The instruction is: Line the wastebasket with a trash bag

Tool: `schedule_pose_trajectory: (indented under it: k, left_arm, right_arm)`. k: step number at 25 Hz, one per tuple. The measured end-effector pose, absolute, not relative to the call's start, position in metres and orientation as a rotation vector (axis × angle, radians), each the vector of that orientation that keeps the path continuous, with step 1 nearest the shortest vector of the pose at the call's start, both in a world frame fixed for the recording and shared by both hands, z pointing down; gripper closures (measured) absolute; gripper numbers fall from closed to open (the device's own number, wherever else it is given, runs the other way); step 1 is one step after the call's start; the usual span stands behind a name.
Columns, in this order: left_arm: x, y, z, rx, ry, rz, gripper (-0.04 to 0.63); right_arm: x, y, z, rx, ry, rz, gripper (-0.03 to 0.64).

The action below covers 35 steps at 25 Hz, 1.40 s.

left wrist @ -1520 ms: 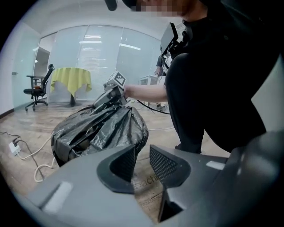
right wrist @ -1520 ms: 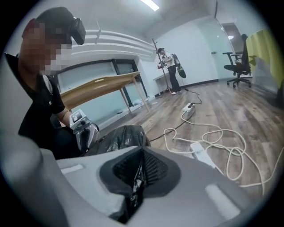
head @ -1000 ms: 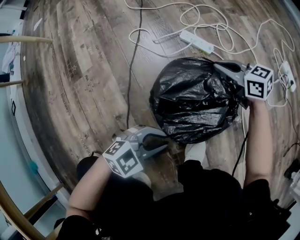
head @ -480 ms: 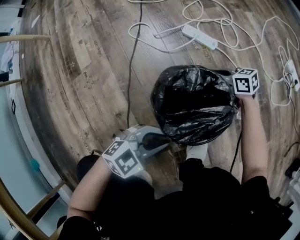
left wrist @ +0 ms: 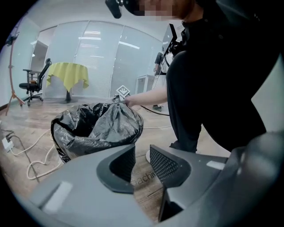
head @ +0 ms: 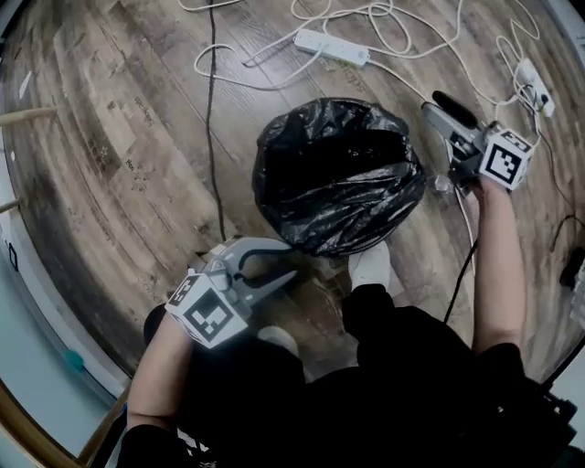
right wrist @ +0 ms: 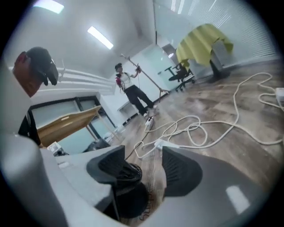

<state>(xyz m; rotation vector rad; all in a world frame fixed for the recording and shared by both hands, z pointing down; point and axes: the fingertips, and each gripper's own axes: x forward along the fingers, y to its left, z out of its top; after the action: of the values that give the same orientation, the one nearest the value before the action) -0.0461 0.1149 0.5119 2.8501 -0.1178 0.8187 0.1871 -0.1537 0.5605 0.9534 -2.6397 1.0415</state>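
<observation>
Right gripper: just opened wide, empty, off bag. Left gripper: just opened partway, empty. Risk: unheld rim slipping inward.

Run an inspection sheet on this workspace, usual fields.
Surface: worn wood floor; no table in view.
Job's things: black trash bag draped over the wastebasket, which it hides; top crumpled, part of the mouth open.
Clutter: nothing seen apart from cables.
Grippers: left gripper jaws have just been opening, nothing between them, low beside the bag. Right gripper jaws have just opened wide, nothing between them, beside the bag.
Cables: white power strip with looping white cords; black cable running across the floor.
Surroundings: yellow-draped table, office chair, glass partitions.
</observation>
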Motion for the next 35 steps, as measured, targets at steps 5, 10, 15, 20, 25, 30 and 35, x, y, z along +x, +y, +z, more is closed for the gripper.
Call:
schedule_pose_trajectory:
  k: [5, 10, 15, 20, 25, 30, 35]
  left_arm:
    - [-0.041, 0.121, 0.496, 2.893, -0.132, 0.762, 0.483]
    - [-0.034, 0.113, 0.481, 2.944, -0.162, 0.684, 0.483]
    - [-0.026, 0.107, 0.478, 2.953, -0.182, 0.659, 0.483]
    - [-0.02, 0.105, 0.476, 2.961, -0.2, 0.649, 0.483]
    - [-0.018, 0.105, 0.475, 2.97, -0.218, 0.637, 0.483]
    - [-0.021, 0.105, 0.473, 2.965, -0.232, 0.606, 0.483]
    - [-0.017, 0.11, 0.477, 2.942, -0.204, 0.57, 0.486]
  right_arm:
    - [0.194, -0.054, 0.528, 0.694, -2.73, 1.431, 0.362]
    - [0.159, 0.029, 0.515, 0.571, -2.693, 0.848, 0.362]
    - [0.135, 0.041, 0.489, 0.48, -2.697, 0.49, 0.362]
    - [0.128, 0.033, 0.509, 0.47, -2.56, 0.192, 0.411]
    - [0.115, 0.033, 0.492, 0.472, -2.646, 0.155, 0.614]
    - [0.114, 0.06, 0.492, 0.362, -2.67, 0.167, 0.614]
    - [0.112, 0.084, 0.527, 0.234, -2.573, 0.202, 0.614]
